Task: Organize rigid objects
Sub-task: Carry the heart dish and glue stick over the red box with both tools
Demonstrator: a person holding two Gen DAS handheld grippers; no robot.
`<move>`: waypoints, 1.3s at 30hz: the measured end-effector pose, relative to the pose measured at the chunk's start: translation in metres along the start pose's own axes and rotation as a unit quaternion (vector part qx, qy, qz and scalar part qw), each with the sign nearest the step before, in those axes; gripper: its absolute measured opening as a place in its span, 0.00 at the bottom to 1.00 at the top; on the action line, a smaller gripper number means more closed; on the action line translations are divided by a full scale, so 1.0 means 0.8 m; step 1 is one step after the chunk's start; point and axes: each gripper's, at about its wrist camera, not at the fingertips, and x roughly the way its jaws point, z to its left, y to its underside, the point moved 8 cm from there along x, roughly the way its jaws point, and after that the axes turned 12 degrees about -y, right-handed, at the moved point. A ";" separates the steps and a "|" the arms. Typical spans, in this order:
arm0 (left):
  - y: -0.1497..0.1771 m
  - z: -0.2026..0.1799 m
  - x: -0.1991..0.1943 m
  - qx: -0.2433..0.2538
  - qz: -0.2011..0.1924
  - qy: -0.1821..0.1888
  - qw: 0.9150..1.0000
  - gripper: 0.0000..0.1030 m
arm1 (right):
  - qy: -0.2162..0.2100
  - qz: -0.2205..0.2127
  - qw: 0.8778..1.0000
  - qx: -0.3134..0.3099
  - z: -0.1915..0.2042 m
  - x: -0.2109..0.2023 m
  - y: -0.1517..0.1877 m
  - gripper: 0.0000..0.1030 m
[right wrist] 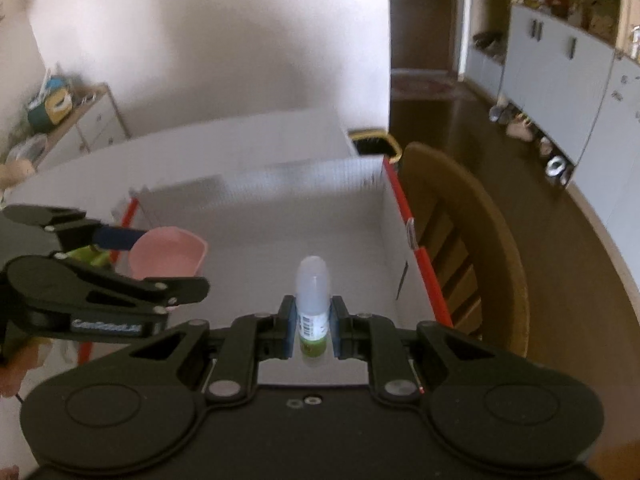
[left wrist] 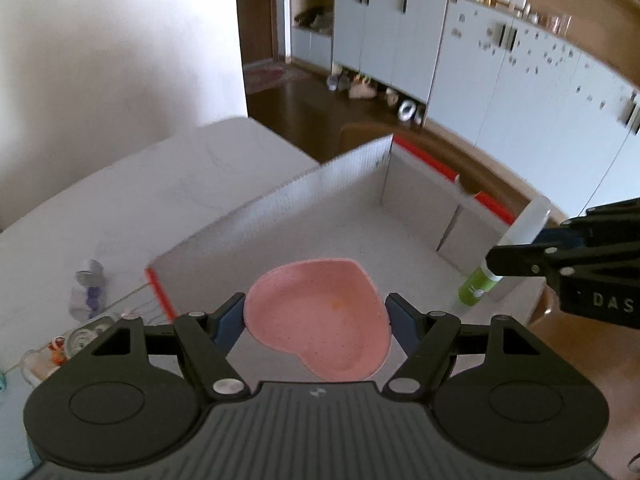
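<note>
My left gripper (left wrist: 316, 320) is shut on a pink heart-shaped dish (left wrist: 320, 320) and holds it over the near-left part of an open white box (left wrist: 416, 208) with red edge strips. My right gripper (right wrist: 313, 330) is shut on a small green bottle with a frosted clear cap (right wrist: 313, 300) and holds it over the box (right wrist: 280, 216). In the left wrist view the bottle (left wrist: 480, 284) and right gripper (left wrist: 516, 254) show at the right. In the right wrist view the dish (right wrist: 168, 254) and left gripper (right wrist: 132, 258) show at the left.
The box stands on a white table (left wrist: 120, 200). A small glass jar (left wrist: 88, 288) and a few small items (left wrist: 80, 338) lie on the table left of the box. A wooden chair (right wrist: 472, 248) stands right of the box. White cabinets (left wrist: 520, 80) line the far wall.
</note>
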 end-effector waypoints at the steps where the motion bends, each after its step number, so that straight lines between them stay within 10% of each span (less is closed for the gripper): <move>1: 0.000 -0.005 0.009 0.005 0.007 -0.002 1.000 0.73 | -0.002 0.008 1.000 -0.004 -0.003 0.006 0.002 0.15; 39: 0.021 -0.068 0.140 0.022 0.172 -0.015 0.985 0.73 | -0.028 0.079 0.996 -0.009 -0.043 0.093 -0.041 0.24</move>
